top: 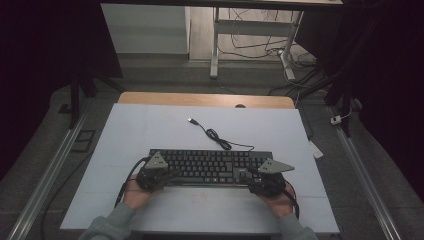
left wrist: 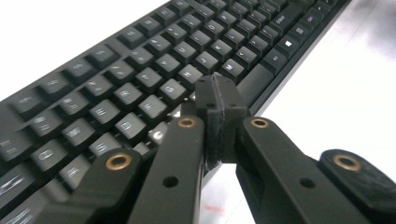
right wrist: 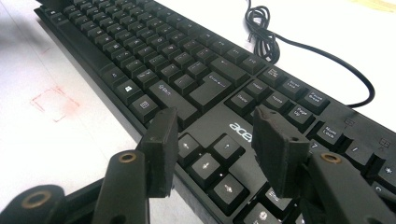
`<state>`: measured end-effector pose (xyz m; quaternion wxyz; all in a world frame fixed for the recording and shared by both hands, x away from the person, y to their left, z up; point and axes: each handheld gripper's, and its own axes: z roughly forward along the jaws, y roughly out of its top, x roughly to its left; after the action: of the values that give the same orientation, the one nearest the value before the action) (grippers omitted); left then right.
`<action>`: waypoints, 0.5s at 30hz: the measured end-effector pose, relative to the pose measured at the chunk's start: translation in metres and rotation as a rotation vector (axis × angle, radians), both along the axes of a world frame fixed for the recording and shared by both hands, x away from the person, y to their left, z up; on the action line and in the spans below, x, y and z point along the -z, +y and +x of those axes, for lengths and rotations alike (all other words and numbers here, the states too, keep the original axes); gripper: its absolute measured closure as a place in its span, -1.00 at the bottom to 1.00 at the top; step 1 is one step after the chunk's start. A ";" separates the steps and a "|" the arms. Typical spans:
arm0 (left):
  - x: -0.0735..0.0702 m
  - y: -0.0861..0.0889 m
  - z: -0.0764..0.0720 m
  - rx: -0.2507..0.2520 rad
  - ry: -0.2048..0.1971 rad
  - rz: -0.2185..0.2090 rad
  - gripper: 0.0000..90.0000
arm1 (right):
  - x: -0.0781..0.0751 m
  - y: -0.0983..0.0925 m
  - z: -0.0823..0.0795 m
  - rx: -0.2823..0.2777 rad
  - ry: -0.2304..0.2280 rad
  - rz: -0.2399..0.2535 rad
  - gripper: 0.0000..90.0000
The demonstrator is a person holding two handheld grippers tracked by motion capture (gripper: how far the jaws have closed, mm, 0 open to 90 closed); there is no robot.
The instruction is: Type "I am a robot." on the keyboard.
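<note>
A black keyboard [top: 210,166] lies across the near middle of the white table top. Its cable [top: 216,135] coils behind it and ends in a USB plug [top: 191,120]. My left gripper [top: 161,175] is at the keyboard's left end. In the left gripper view its pads [left wrist: 215,100] are pressed together with nothing between them, just above the lower letter rows [left wrist: 154,88]. My right gripper [top: 254,179] is at the keyboard's right end. In the right gripper view it [right wrist: 215,121] stands open over the arrow keys [right wrist: 205,163], its pads apart and touching nothing.
A faint red square mark [right wrist: 53,102] is on the white table top [top: 150,130] in front of the keyboard. A wooden edge [top: 200,98] runs along the far side. Metal rails [top: 50,170] flank the table. Desk legs and loose floor cables [top: 260,47] lie beyond.
</note>
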<state>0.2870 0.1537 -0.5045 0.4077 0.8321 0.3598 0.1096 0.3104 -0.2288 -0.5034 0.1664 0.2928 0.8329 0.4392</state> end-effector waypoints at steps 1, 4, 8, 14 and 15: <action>-0.001 0.003 0.000 -0.009 0.002 -0.004 0.80 | 0.000 0.000 0.000 0.004 0.001 0.000 0.13; -0.003 0.010 0.000 -0.055 0.006 -0.024 0.45 | 0.000 0.000 0.001 -0.002 0.001 0.001 0.13; -0.005 0.017 0.000 -0.094 0.015 -0.033 0.05 | 0.001 0.000 0.001 0.000 0.001 0.004 0.13; -0.007 0.018 -0.002 -0.096 0.012 -0.032 -0.12 | 0.000 0.000 0.000 -0.006 -0.002 -0.008 0.13; -0.007 0.018 -0.002 -0.093 0.012 -0.028 -0.13 | 0.000 0.000 0.001 -0.003 -0.001 -0.005 0.13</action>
<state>0.2853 0.1714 -0.4975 0.4118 0.8092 0.4020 0.1184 0.3109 -0.2291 -0.5038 0.1669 0.2908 0.8343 0.4377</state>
